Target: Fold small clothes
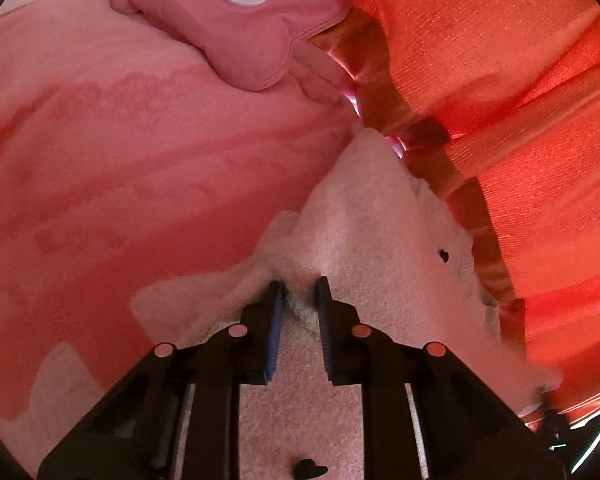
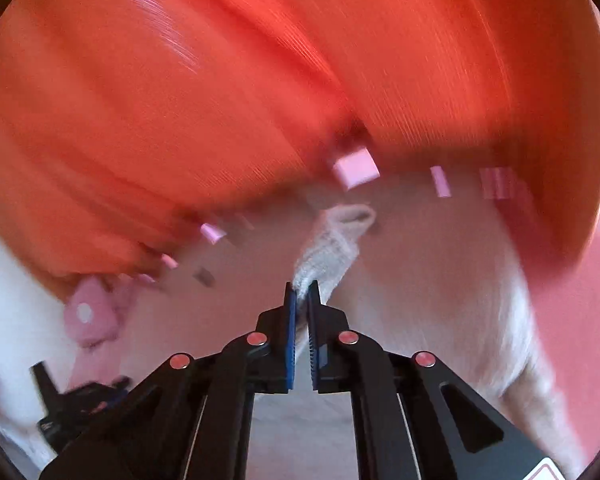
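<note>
Nearest in the left wrist view, the left gripper (image 1: 299, 292) has its blue-padded jaws a little apart, pressed into the edge of a fuzzy pale pink small garment with tiny black heart marks (image 1: 380, 240); a ridge of the fleece sits between the pads, but whether they actually pinch it I cannot tell. The garment spreads from the jaws away and to the right, its long axis running from near left to a far point, over a pink plush blanket on a bed (image 1: 140, 152). In the right wrist view, which is blurred, the right gripper (image 2: 302, 294) is clamped on the near end of a ribbed off-white knitted strip (image 2: 332, 240), possibly a cuff or a sleeve of the same garment, that reaches straight ahead and slightly right of the jaws, ending in a rounded hem. The left gripper shows at the lower left of that view, so the two stand at apart ends of the cloth. My judgement is that the coming fold turns on the right gripper carrying its strip across toward the left one. Farther off lie a pink butterfly-shaped cushion with a white round disc (image 1: 236, 16) and, behind, bright orange-red ribbed fabric (image 1: 500, 80). No brand, label or writing can be read.
</note>
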